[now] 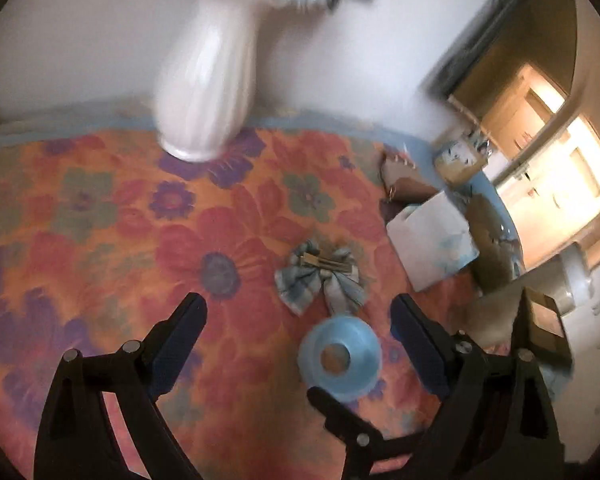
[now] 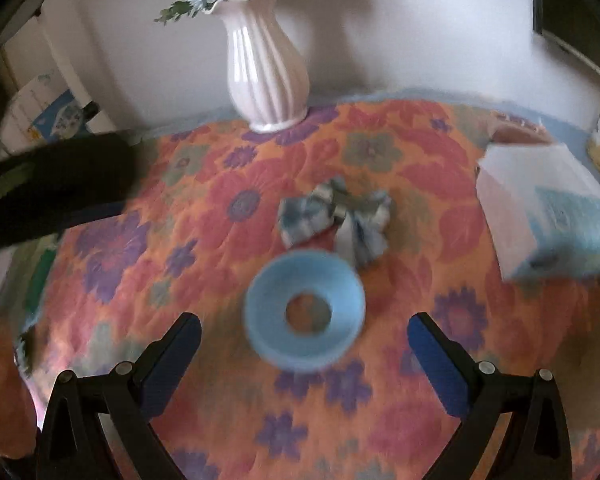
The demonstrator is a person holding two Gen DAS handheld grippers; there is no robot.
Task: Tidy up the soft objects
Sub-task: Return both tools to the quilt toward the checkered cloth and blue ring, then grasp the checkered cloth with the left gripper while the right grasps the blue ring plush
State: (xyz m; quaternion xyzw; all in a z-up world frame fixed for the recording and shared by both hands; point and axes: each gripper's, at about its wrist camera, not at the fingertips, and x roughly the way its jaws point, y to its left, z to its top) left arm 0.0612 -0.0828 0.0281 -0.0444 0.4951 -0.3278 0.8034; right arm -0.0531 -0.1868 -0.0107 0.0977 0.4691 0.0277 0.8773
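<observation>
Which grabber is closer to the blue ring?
Probably the right, though it's close. The blue ring lies centred just beyond the right gripper, jaws open. The left gripper, jaws open too, has the ring off-centre, by its right-hand finger.

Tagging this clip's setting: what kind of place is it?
Probably a home room: a table under a flowered cloth, a white vase of blue flowers against the wall, and a doorway to a lit room.

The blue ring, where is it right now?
The blue ring lies on the floral cloth mid-table, just in front of the fabric bow, ahead of the right gripper in its view.
</observation>
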